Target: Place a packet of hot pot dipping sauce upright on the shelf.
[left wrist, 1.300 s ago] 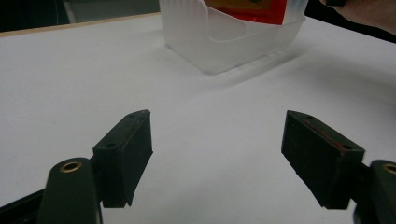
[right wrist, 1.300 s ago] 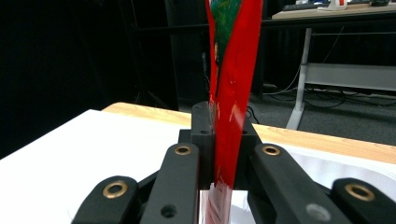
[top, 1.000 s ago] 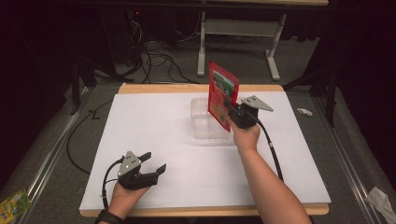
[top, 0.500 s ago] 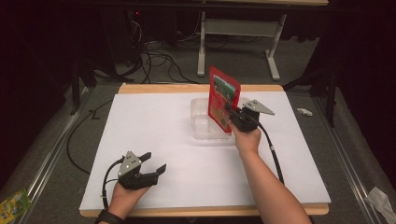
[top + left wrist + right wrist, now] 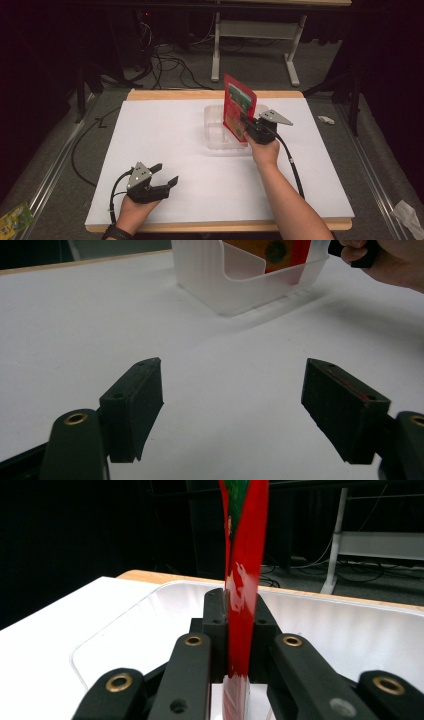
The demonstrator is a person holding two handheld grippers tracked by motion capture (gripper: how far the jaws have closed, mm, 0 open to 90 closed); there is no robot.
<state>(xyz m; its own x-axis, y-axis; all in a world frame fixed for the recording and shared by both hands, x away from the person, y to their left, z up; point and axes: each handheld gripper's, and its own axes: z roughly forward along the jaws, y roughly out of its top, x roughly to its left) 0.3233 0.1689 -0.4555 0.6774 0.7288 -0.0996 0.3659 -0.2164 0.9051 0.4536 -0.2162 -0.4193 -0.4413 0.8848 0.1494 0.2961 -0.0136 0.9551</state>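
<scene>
High view: right hand-held gripper (image 5: pixel 248 126) seen at centre frame, jaws clamped on the lower edge of a red packet (image 5: pixel 239 106), held upright and edge-on above a clear plastic bin (image 5: pixel 216 131) on the white worktop (image 5: pixel 170 135). In the right gripper view, packet (image 5: pixel 243 580) pinched flat between the two black jaws, its top reaching past the upper edge of the frame, bin rim (image 5: pixel 150 597) curving just behind and below. Left hand-held gripper (image 5: pixel 161 180) parked at lower left of the high view, jaws spread wide and empty, resting near the worktop's near edge, well apart from the bin. In the left gripper view, bin (image 5: pixel 240 277) at the upper middle of the frame, with an orange and red patch visible inside behind its cloudy wall.

Step in hand judged to be lowering the packet into the bin; next move likely to call for a straight descent clear of the rim, then a release once seated.

White sheet laid over a wooden board, its edge showing at the far side. Dark room beyond, with cables (image 5: pixel 165 62) on the grey floor and a pale table frame (image 5: pixel 250 35) at the top of the frame.
</scene>
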